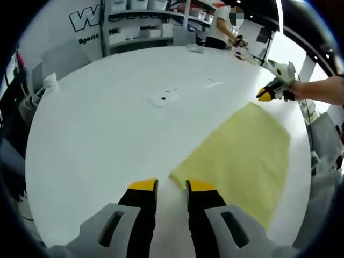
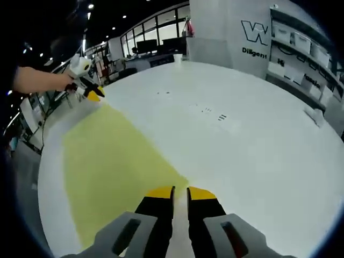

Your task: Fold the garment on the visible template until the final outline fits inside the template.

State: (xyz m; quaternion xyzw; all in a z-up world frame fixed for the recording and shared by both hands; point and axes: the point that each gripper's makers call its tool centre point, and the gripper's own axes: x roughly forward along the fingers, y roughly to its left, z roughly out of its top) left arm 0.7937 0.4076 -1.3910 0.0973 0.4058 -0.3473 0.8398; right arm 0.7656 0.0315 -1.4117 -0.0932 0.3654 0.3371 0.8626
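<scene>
A pale yellow garment [image 1: 242, 156] lies flat on the round white table [image 1: 107, 134], right of centre in the left gripper view. My left gripper [image 1: 172, 186] sits at its near corner, jaws a little apart, with bare table between them. My right gripper [image 1: 275, 88], held by a person's arm, touches the garment's far corner. In the right gripper view the garment [image 2: 107, 156] spreads to the left, and its near corner runs into the narrow slit of my right gripper [image 2: 180, 192]. The left gripper [image 2: 86, 80] shows at the far corner.
A faint pale patch with small dark marks [image 1: 166, 95] lies mid-table, with marks [image 2: 215, 114] also showing in the right gripper view. A person [image 1: 223, 27] stands at the far edge by shelves [image 1: 140, 21]. The table edge [image 2: 48, 204] runs close beside the garment.
</scene>
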